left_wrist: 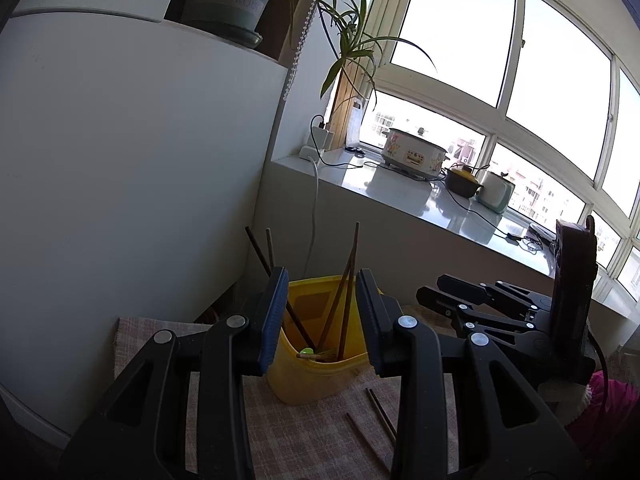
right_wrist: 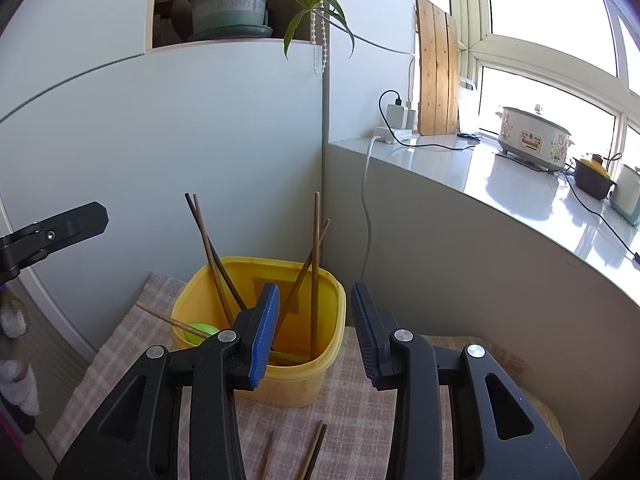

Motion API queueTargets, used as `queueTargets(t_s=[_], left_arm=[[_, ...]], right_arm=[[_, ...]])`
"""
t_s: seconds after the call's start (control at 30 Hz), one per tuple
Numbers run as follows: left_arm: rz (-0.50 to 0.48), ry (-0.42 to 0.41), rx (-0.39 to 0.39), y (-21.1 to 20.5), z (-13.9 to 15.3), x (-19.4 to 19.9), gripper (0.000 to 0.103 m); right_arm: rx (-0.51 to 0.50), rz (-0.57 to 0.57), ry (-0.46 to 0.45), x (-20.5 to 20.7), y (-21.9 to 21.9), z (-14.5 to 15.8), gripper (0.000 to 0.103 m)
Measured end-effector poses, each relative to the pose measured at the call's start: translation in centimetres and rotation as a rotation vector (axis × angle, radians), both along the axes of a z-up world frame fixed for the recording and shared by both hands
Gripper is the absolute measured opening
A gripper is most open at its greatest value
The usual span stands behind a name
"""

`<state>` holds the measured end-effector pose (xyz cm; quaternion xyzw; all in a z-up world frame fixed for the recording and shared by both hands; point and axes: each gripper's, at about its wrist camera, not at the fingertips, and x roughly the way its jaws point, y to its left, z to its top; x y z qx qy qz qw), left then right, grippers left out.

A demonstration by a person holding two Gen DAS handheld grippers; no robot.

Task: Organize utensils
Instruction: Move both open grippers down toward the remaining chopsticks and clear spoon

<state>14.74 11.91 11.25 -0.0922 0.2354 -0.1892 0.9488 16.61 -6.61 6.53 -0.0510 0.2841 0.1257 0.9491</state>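
Your left gripper (left_wrist: 322, 316) and right gripper (right_wrist: 316, 332) hover released, empty, near the yellow bin (right_wrist: 320, 376); a careless reach may knock its leaning chopsticks (right_wrist: 315, 272) out.

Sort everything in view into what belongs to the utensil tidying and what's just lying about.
Belongs to the job:
yellow bin
chopsticks in the bin
green spoon
loose chopsticks on the cloth

Just lying about:
potted plant
floral cooker
wooden board
checked cloth

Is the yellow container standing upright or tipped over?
Upright: the yellow container sits flat on the checked cloth, opening upward, with chopsticks leaning inside.
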Motion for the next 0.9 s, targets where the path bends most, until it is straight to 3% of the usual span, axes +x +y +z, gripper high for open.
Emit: queueTargets(t_s=[0.6,0.7,0.9], left_arm=[[-0.116,0.227,0.054,-5.4,-6.0,-4.0,0.035],[-0.132,0.287,0.047,-5.8,-7.6,-4.0,0.035],[-0.160,0.405,0.043,-6.6,-11.0,-3.9,0.035]], right_arm=[[-0.026,-0.013,0.077,-5.4,-3.4,-2.3,0.035],[-0.001,-0.004,0.130,-5.5,-3.9,-3.3,0.035],[0.068,0.019,0.325,-4.4,-5.3,-6.8,0.035]])
